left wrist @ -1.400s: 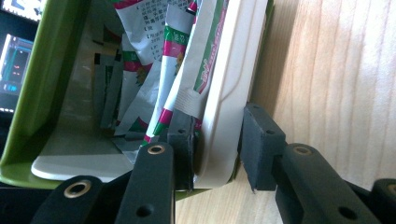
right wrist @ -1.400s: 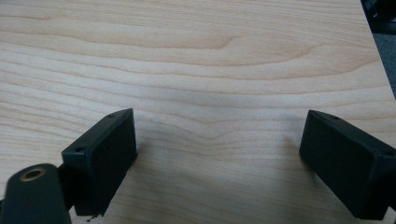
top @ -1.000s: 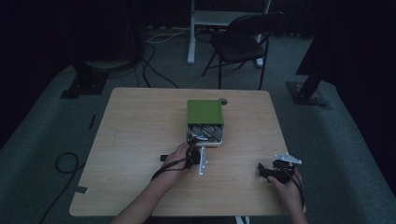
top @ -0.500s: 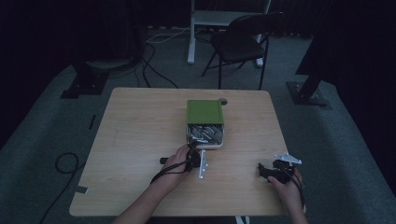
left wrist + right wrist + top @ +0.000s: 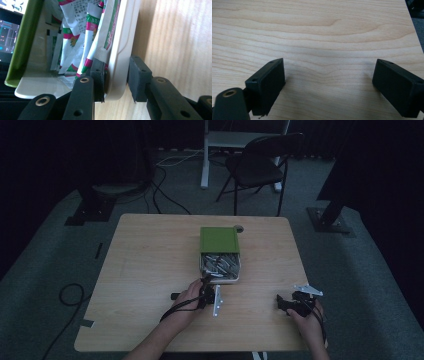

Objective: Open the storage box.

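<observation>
Wooden surface (image 5: 150,285), dim room, chair (image 5: 260,160) beyond the far edge. Mid-surface sits a white box (image 5: 220,275), green lid (image 5: 219,240) slid partway back, packets (image 5: 82,37) loose inside. Left hand-held gripper (image 5: 115,80) is clamped on the box's near wall, one pad inside against a packet, one outside. Right hand-held gripper (image 5: 329,87) rests wide open over bare wood, well apart. Step in hand, likely: steadying or drawing the box open. Next calls for a firm hold while the right reaches in.
</observation>
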